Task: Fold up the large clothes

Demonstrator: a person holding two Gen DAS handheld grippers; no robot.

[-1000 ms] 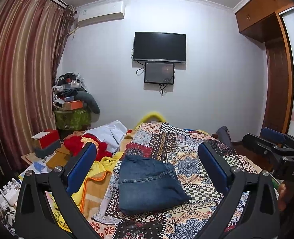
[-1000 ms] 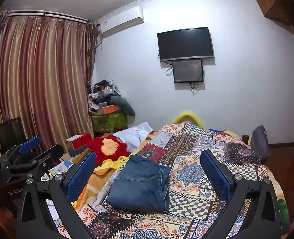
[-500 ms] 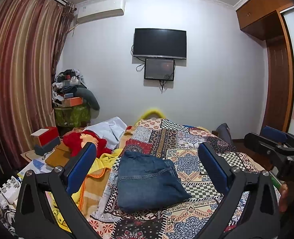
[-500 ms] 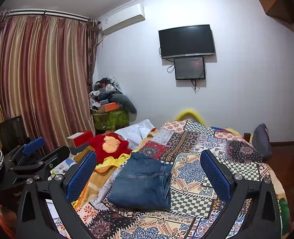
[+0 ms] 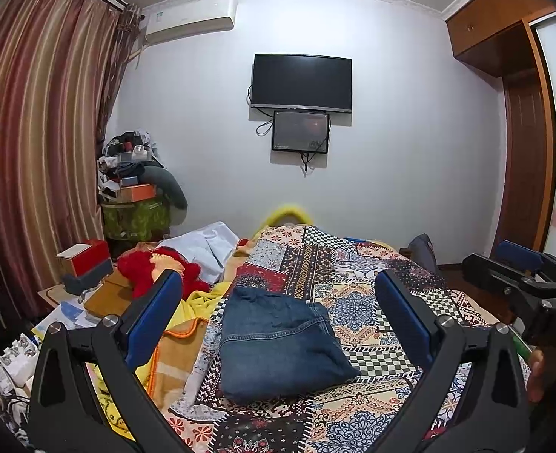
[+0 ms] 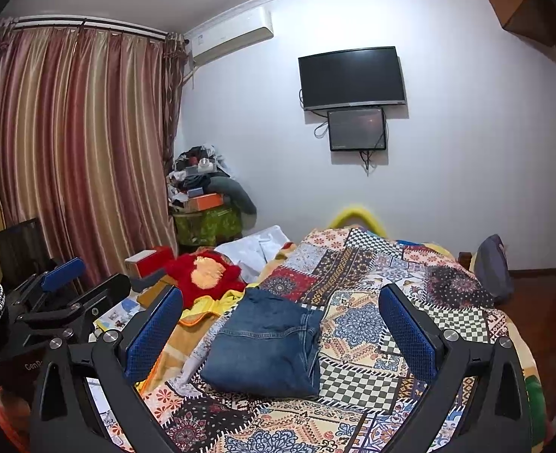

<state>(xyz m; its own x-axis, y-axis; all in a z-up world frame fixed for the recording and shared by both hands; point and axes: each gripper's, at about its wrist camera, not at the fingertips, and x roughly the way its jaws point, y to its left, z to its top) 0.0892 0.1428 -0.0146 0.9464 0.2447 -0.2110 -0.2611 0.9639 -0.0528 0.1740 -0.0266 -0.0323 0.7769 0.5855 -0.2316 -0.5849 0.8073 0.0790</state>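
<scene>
A pair of blue jeans (image 5: 278,343) lies folded into a compact rectangle on the patchwork bedspread (image 5: 357,302); it also shows in the right wrist view (image 6: 266,343). My left gripper (image 5: 278,309) is open and empty, held back from and above the jeans. My right gripper (image 6: 280,317) is open and empty too, also back from the jeans. The right gripper appears at the right edge of the left wrist view (image 5: 523,275). The left gripper appears at the left edge of the right wrist view (image 6: 63,294).
A red plush toy (image 6: 206,275), a white garment (image 6: 255,249) and a yellow-orange blanket (image 5: 176,339) lie left of the jeans. A cluttered side table with a red box (image 5: 85,260) stands at the left. A grey bag (image 6: 495,268) sits off the bed's right side.
Both grippers have drawn back and tilted up a little, so the jeans and bed sit lower in view. The jeans have not moved. Both grippers stay open.
</scene>
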